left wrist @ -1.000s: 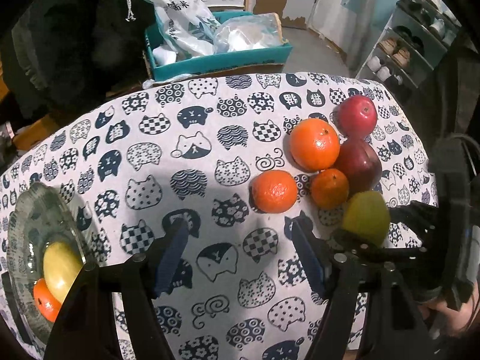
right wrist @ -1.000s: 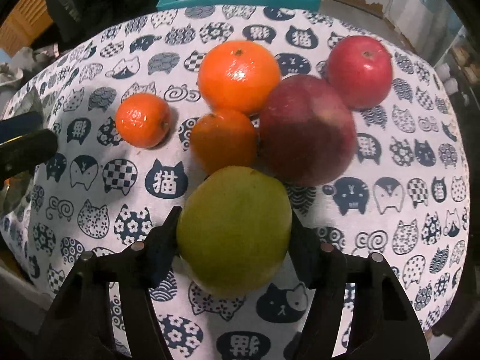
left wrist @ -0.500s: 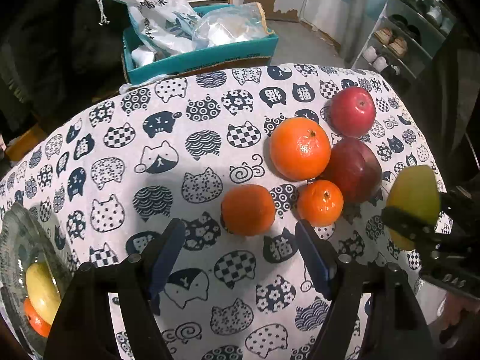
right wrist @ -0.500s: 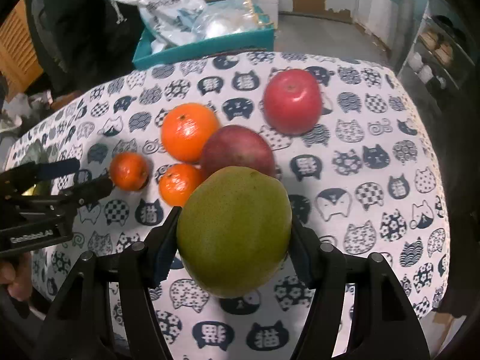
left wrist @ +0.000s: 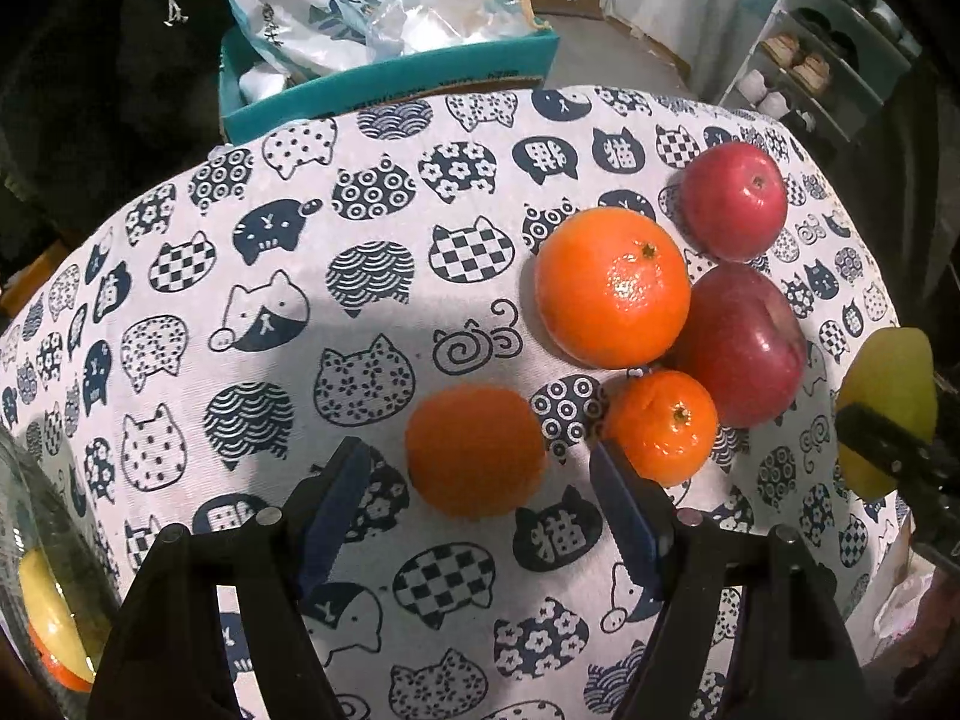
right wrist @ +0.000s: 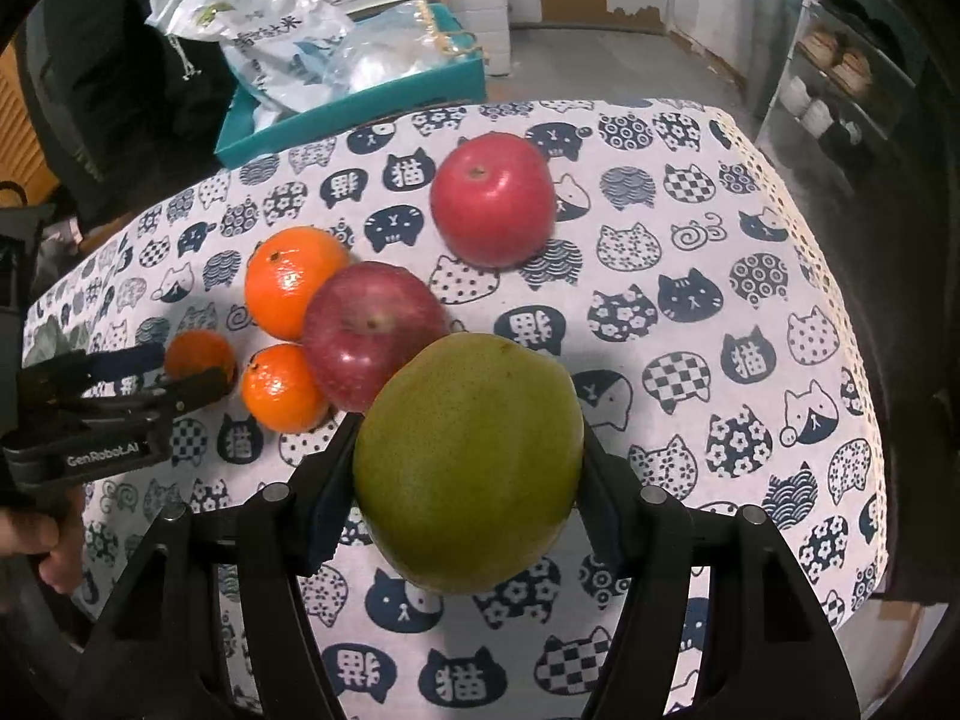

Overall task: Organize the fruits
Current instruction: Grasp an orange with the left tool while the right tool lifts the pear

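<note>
Since earlier I'm lifting the green mango (right wrist: 468, 462) clenched in the right claw (right wrist: 465, 480); the released left claw (left wrist: 480, 498) is nearing a mandarin (left wrist: 474, 450), risking nudging it away

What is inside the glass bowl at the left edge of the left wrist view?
The glass bowl holds a yellow fruit with an orange fruit below it. The picture's edge cuts off most of the bowl, so anything else inside cannot be seen.

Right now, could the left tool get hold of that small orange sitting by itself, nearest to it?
Probably yes. The left tool is open with the lone small orange just ahead of the gap between its fingers. Bare cloth lies on both sides of that fruit; the nearest neighbour, another small orange, sits apart.
</note>
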### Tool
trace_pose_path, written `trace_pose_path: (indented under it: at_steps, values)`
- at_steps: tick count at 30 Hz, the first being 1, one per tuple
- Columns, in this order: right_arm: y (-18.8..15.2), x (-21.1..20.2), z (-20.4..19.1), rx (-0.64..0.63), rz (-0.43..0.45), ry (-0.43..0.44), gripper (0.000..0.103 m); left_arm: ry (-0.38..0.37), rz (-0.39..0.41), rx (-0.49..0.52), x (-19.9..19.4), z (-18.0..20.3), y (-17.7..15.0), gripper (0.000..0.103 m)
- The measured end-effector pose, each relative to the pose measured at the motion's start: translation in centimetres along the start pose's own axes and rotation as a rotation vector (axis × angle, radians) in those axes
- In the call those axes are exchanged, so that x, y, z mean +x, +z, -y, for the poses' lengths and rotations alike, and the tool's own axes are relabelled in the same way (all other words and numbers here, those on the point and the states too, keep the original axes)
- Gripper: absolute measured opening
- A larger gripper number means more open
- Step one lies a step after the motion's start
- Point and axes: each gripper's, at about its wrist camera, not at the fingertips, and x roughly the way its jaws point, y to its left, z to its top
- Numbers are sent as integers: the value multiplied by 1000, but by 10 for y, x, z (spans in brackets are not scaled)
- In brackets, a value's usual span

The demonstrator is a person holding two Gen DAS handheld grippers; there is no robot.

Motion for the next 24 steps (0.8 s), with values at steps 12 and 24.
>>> trace_pose_path:
  at_steps: [12,24]
  values:
    - [3,4,5,8,-1,4,65,26,-7,42,16,6,0,47]
    - [9,-6,-1,-14,37,-6,65,10,60,40,-15,3,1,46]
